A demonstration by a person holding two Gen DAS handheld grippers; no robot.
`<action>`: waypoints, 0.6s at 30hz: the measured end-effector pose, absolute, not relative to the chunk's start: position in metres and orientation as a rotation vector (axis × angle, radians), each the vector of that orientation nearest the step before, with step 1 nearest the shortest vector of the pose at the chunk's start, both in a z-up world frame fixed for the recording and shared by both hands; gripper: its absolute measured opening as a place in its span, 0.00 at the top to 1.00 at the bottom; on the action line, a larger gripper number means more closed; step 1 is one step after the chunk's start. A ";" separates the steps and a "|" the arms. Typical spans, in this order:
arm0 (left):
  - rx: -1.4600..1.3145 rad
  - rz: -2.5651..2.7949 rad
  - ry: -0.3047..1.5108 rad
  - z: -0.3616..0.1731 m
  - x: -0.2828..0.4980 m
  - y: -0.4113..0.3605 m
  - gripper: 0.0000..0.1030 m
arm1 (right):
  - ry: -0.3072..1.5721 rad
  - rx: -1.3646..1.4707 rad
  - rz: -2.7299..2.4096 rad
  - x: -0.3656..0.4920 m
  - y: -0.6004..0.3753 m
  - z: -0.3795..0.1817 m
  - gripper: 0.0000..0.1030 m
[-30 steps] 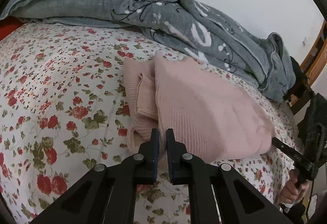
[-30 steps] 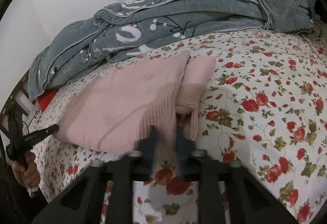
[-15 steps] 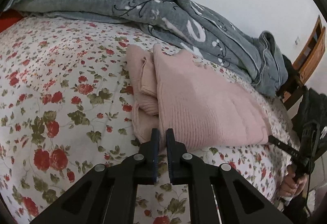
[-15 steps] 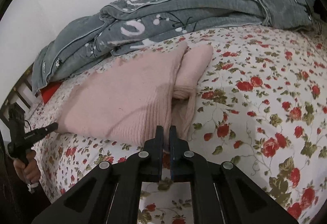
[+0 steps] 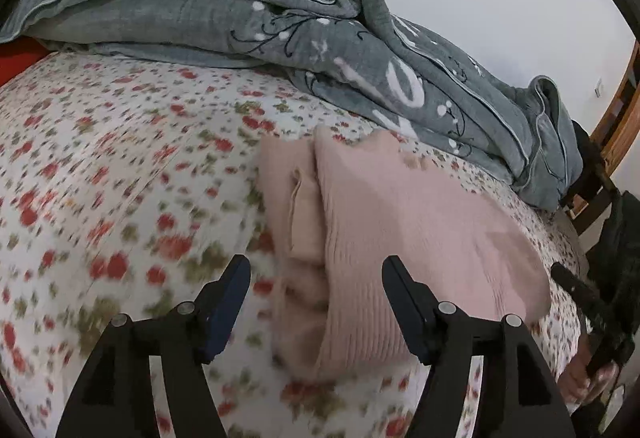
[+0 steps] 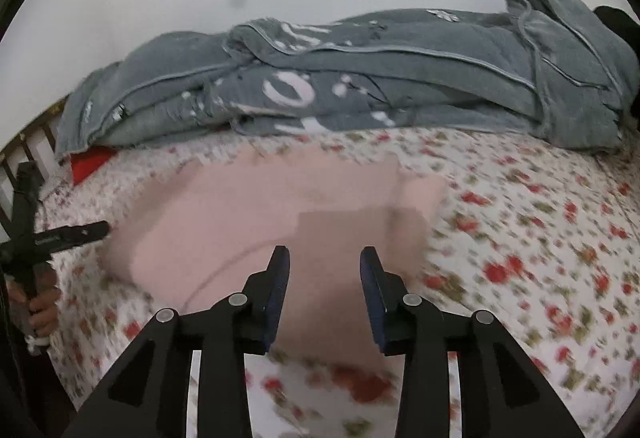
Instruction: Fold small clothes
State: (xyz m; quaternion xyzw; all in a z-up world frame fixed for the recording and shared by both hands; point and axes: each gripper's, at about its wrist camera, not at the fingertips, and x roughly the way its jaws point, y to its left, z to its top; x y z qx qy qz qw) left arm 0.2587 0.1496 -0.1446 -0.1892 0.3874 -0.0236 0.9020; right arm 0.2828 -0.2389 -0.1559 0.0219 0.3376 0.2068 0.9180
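A pink knitted sweater (image 5: 400,238) lies folded on the floral bed sheet (image 5: 120,166). Its near hem end lies between the fingers of my left gripper (image 5: 316,270), which is open and empty. In the right wrist view the sweater (image 6: 260,210) looks blurred, and my right gripper (image 6: 324,258) is open and empty over its near edge. Each gripper also shows in the other's view, the right one at the right edge (image 5: 580,290) and the left one at the left edge (image 6: 60,238), each held by a hand.
A rumpled grey quilt (image 5: 280,18) runs along the far side of the bed against a white wall. A wooden bed frame (image 5: 624,98) stands at the far right. A red item (image 6: 92,158) peeks from under the quilt.
Both grippers have opened and let go of the sweater hem they were pinching. The sweater now lies on the sheet. Both views are blurred by motion.
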 end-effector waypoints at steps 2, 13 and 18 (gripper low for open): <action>-0.406 -0.042 0.816 -0.148 0.272 0.148 0.35 | 0.695 0.049 0.445 0.286 -0.223 -0.159 0.65; -0.461 -0.049 0.865 -0.187 0.305 0.144 0.35 | 0.804 -0.022 0.390 0.303 -0.147 -0.206 0.64; -0.429 -0.044 0.837 -0.190 0.304 0.140 0.35 | 0.818 -0.016 0.323 0.323 -0.133 -0.203 0.63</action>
